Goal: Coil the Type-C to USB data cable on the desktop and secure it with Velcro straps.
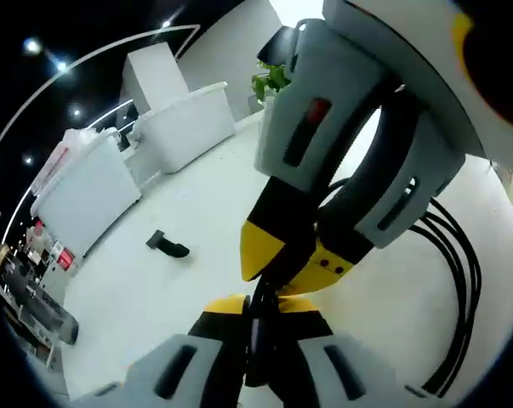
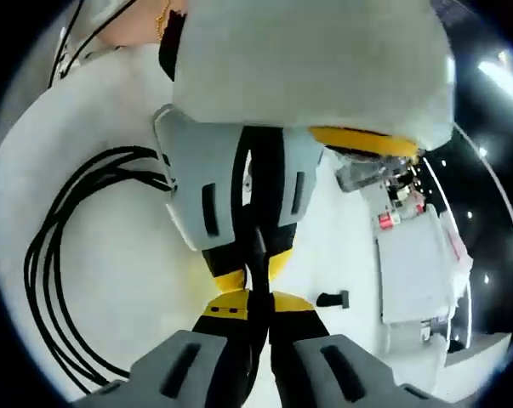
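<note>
The black data cable (image 1: 460,280) lies in several loops on the white desktop (image 1: 154,289); in the right gripper view the loops (image 2: 52,280) hang left. My left gripper (image 1: 256,313) is shut, its yellow-tipped jaws pinched on a strand of the cable. The right gripper (image 1: 294,259) comes in from the upper right and meets it tip to tip. In its own view my right gripper (image 2: 258,304) is shut on the same strand, with the left gripper (image 2: 249,270) directly above it. A small black Velcro strap (image 1: 167,245) (image 2: 333,299) lies apart on the desk.
White partition boxes (image 1: 184,127) (image 1: 86,191) stand along the desk's far edge, with a green plant (image 1: 273,81) behind. Shelves with red-labelled items (image 2: 401,212) lie beyond the desk. A person's hand (image 2: 137,21) shows at the top of the right gripper view.
</note>
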